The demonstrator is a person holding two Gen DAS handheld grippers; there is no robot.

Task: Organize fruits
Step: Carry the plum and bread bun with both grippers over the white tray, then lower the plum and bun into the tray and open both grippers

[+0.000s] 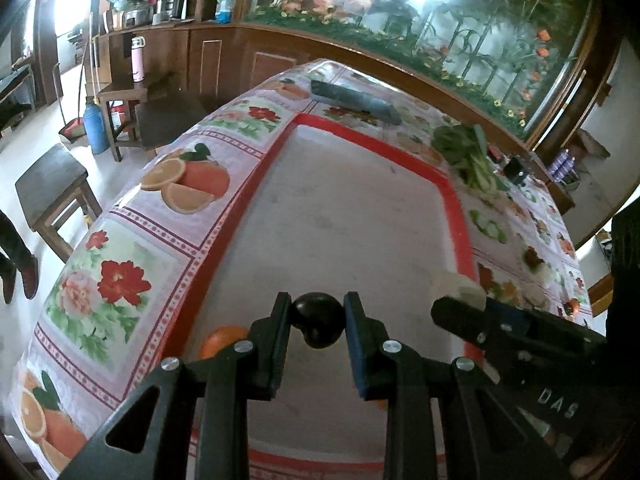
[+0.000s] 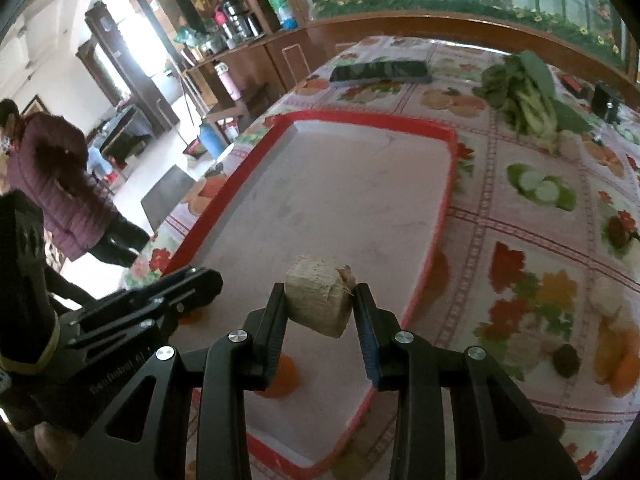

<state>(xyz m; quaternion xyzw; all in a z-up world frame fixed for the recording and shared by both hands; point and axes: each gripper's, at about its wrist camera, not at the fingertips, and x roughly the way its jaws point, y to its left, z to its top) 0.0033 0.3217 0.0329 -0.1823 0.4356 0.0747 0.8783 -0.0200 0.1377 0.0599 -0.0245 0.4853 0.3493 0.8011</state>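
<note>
My left gripper (image 1: 318,309) is shut on a dark, round fruit (image 1: 320,322) and holds it over the near end of the red-rimmed tray (image 1: 362,130). An orange (image 1: 222,340) lies on the tray just left of its fingers. To the right, my right gripper (image 1: 446,308) carries a pale chunk (image 1: 458,285). In the right wrist view, my right gripper (image 2: 320,300) is shut on that pale tan, block-shaped piece (image 2: 318,300) above the tray (image 2: 450,184). An orange (image 2: 284,376) lies beneath it. My left gripper (image 2: 206,280) shows at the left.
Leafy greens (image 2: 524,96) and a long dark case (image 2: 380,72) lie on the fruit-patterned tablecloth beyond the tray. A dark fruit (image 2: 566,360), an orange (image 2: 620,368) and pale pieces (image 2: 606,300) sit right of the tray. A person in a purple jacket (image 2: 60,184) stands left.
</note>
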